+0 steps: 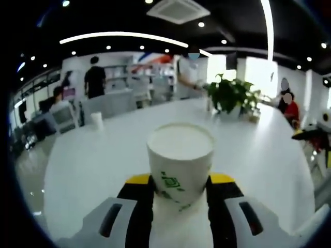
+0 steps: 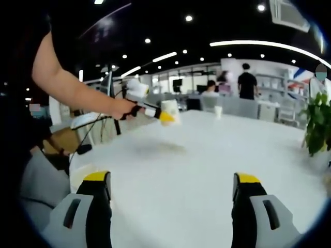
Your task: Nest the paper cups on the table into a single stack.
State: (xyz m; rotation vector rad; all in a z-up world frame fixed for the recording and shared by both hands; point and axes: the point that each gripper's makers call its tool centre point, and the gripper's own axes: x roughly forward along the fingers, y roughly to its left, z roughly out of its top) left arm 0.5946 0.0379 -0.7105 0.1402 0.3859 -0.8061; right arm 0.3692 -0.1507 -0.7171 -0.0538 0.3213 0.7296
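We've got the left gripper (image 1: 180, 199) clamped low on a paper cup (image 1: 180, 157), light, thin-walled, easily crushed; our right gripper (image 2: 172, 188) jaws stand wide apart.

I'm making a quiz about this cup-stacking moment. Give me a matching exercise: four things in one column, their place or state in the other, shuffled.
Things:
1. left gripper
2. right gripper
3. potted plant
4. far paper cup

States:
A. standing alone near the table's far edge
B. open, nothing between its jaws
C. green, on the white table
D. shut on a paper cup

Pairs: 1-D, 2-B, 3-C, 4-A
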